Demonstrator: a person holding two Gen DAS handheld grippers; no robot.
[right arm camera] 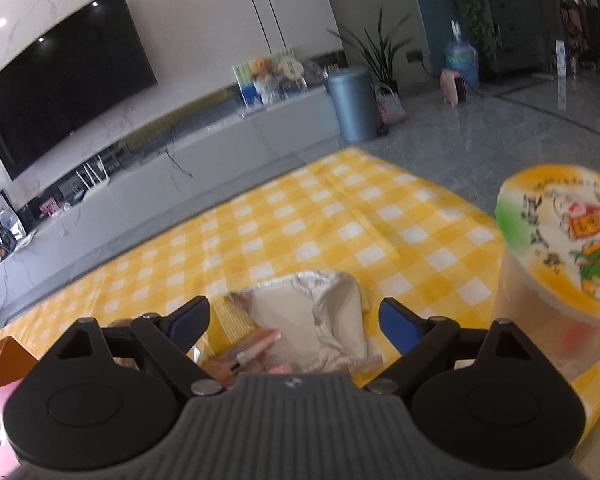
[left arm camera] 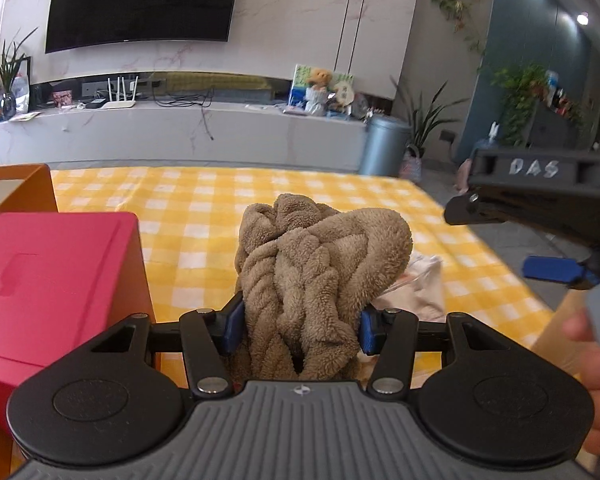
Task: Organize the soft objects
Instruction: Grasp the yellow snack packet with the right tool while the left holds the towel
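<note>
Towel [left arm camera: 316, 276] clamped in our left gripper [left arm camera: 298, 328].
We keep our right gripper [right arm camera: 294, 322] spread apart over a white pouch [right arm camera: 300, 320].

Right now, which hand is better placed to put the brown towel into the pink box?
Left. Its tongs are shut on the brown fleece towel, and the pink box is just beside them. The right tongs are open, empty, over a white pouch.

Towel [left arm camera: 312, 276] bunched between left gripper [left arm camera: 300, 326] pads, above checked cloth [left arm camera: 204, 216]; box [left arm camera: 56, 280] to its left, clear bag [right arm camera: 312, 320] just right, in front of right gripper [right arm camera: 294, 322]; lidded cup [right arm camera: 560, 264] further right.
</note>
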